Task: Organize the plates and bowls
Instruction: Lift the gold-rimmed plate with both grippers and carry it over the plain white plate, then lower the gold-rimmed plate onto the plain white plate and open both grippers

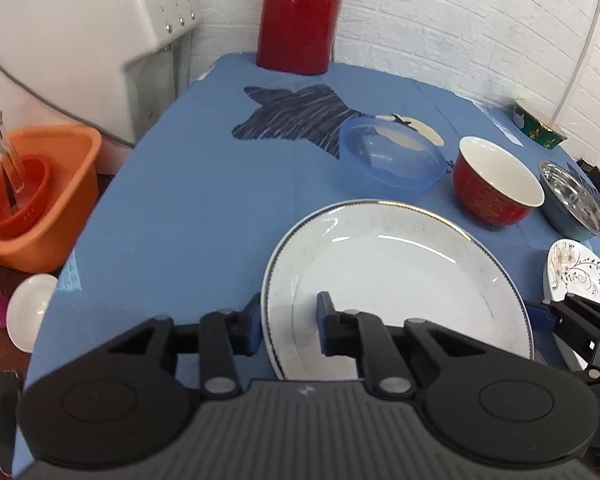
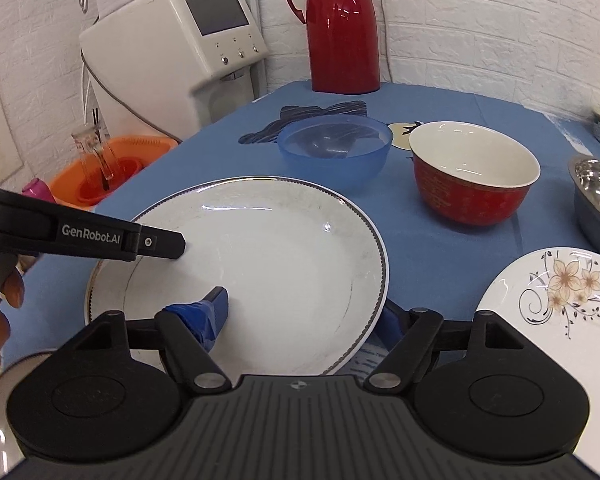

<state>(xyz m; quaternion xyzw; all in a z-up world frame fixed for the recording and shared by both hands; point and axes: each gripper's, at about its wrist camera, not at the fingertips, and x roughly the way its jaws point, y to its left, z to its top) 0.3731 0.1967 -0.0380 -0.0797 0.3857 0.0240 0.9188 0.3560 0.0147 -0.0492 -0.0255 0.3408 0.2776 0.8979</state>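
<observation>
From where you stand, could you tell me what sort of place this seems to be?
Probably a home kitchen or dining corner: a white countertop water dispenser with a screen, a tall red thermos jug, and a blue-clothed table set with crockery such as a large white ceramic plate.

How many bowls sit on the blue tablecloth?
3: a translucent blue plastic bowl at centre, a red ceramic bowl to its right, and a stainless steel bowl at the far right. Others may lie out of view.

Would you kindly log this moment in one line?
left claw astride white plate rim | right claw astride same rim | grip unclear
</observation>
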